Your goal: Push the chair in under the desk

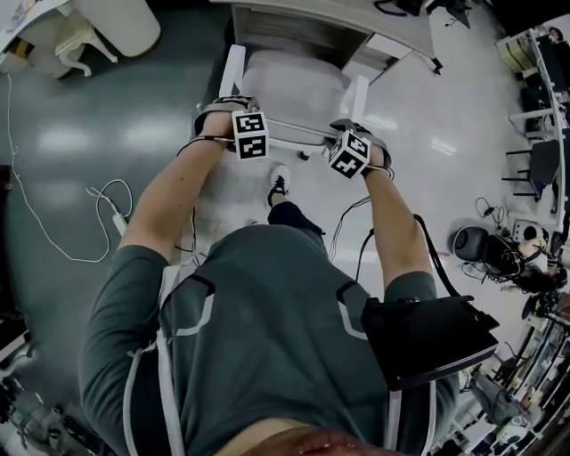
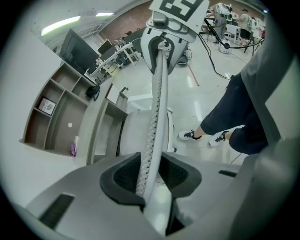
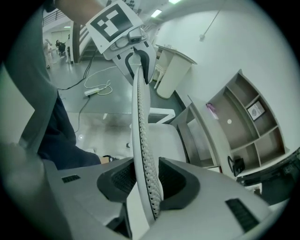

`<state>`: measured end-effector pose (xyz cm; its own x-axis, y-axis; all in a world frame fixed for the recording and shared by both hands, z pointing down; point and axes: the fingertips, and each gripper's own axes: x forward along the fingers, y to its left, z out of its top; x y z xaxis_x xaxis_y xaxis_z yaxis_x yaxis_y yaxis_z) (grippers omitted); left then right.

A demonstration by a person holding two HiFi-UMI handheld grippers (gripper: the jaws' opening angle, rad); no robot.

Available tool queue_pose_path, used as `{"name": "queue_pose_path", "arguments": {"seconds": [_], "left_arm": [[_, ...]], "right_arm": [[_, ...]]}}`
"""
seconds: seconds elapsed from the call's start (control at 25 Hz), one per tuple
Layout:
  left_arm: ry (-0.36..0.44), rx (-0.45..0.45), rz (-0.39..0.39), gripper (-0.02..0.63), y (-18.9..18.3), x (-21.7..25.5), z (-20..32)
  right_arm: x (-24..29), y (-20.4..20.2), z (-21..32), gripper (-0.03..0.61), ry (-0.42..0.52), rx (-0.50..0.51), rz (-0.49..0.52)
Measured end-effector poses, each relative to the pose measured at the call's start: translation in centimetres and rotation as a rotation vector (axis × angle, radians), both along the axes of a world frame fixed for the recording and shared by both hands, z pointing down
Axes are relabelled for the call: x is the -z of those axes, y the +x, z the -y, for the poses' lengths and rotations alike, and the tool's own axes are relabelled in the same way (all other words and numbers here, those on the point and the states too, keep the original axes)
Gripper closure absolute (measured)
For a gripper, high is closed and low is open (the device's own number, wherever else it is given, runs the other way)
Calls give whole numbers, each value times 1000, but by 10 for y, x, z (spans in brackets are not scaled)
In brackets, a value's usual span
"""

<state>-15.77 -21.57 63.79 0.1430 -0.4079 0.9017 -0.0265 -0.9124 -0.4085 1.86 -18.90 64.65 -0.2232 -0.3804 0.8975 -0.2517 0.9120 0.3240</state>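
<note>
A white office chair stands in front of a white desk (image 1: pixel 356 20), its seat (image 1: pixel 294 85) partly under the desktop. Both grippers grasp the thin top edge of its mesh backrest (image 1: pixel 298 134). My left gripper (image 1: pixel 223 118) is shut on the left end and my right gripper (image 1: pixel 361 135) on the right end. In the left gripper view the backrest edge (image 2: pixel 157 117) runs straight between the dark pads of the left gripper (image 2: pixel 152 176). The right gripper view shows the same: the backrest edge (image 3: pixel 140 126) is pinched in the right gripper (image 3: pixel 147 180). Seat (image 3: pixel 161 140) and desk (image 3: pixel 201 126) lie beyond.
A power strip with a white cable (image 1: pixel 116 218) lies on the floor at the left. A round white table (image 1: pixel 116 22) stands at the back left. The person's shoe (image 1: pixel 279 183) is just behind the chair. Equipment and cables (image 1: pixel 494 249) crowd the right side. Wall shelves (image 2: pixel 51 112) flank the desk.
</note>
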Motion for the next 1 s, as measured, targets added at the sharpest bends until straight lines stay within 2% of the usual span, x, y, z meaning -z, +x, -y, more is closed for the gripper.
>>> {"name": "queue_pose_path", "arguments": {"seconds": [0.2,0.4,0.56,0.76,1.0], "left_arm": [[-53,27,21,494,11,1,40],[-45,24,16,495,15,4,69],[-90,56,36,497,21,0,91],[-49,31,15,497,26,2,117],[-86,69,36,497,27,-5,155]], "right_arm": [[2,12,43,436,20,4,0],[3,16,73,436,0,12,-4],[-1,23,100,436,16,18,-10],[0,28,127,434,0,26,-15],[-7,31,167,436,18,37,-13]]}}
